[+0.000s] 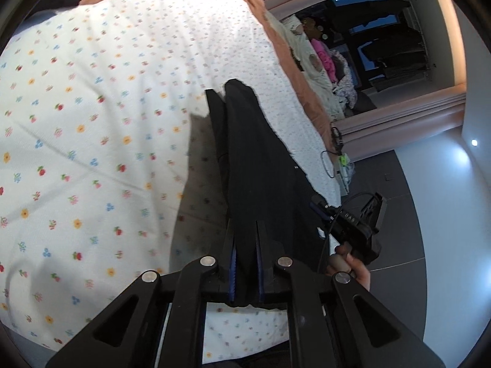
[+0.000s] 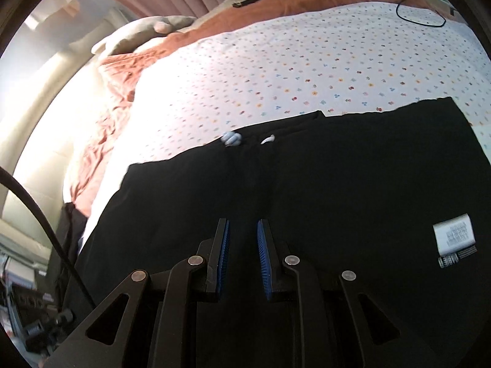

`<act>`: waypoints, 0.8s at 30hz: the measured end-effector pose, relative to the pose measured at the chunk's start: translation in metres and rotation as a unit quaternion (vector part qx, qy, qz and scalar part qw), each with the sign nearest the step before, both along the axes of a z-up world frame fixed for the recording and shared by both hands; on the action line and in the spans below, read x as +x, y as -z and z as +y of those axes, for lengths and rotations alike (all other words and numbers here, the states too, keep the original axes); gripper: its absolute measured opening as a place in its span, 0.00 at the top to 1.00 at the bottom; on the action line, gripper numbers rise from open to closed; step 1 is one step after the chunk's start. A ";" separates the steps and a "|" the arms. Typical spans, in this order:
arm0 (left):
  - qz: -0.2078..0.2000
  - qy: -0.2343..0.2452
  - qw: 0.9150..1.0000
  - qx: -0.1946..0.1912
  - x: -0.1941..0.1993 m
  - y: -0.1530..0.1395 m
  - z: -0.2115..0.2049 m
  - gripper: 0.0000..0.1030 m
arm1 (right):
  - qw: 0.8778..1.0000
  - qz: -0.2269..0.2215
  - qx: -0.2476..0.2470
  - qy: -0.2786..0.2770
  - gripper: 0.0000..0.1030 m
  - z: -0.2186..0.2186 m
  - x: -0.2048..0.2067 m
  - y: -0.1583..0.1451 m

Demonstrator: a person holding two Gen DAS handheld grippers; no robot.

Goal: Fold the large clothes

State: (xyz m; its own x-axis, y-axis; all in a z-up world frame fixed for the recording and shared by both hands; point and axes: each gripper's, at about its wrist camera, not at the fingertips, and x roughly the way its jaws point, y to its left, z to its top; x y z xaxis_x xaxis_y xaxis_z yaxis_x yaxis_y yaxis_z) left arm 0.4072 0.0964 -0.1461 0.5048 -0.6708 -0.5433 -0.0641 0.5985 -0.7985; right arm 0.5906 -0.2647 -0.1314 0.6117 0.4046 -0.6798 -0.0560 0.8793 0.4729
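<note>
A large black garment hangs edge-on in the left wrist view, lifted above a white floral bedsheet. My left gripper is shut on the garment's edge, with cloth between its blue pads. In the right wrist view the same black garment spreads wide over the floral sheet, with a white care label at the right and a pale blue drawstring knot at its far edge. My right gripper sits over the garment with a narrow gap between its blue pads; cloth fills the gap. The right gripper also shows in the left wrist view, held by a hand.
An orange-brown blanket and a beige pillow lie at the bed's far side. A black cable loop lies on the sheet. Pink curtains, a clothes pile and a dark grey floor are beside the bed.
</note>
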 end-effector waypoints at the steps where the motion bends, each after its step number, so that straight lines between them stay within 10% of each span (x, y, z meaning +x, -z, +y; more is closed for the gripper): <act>1: -0.005 0.002 1.000 -0.003 0.001 -0.006 -0.002 0.90 | 1.000 -0.002 0.005 -0.002 0.85 0.000 -0.002 -0.003; 12: -0.062 0.041 0.997 -0.001 0.005 -0.069 -0.044 0.90 | 0.999 0.002 0.027 -0.032 0.85 -0.009 -0.111 -0.020; 24: -0.112 0.099 0.989 0.013 0.000 -0.122 -0.098 0.96 | 0.998 0.039 0.026 -0.039 0.85 -0.009 -0.144 0.012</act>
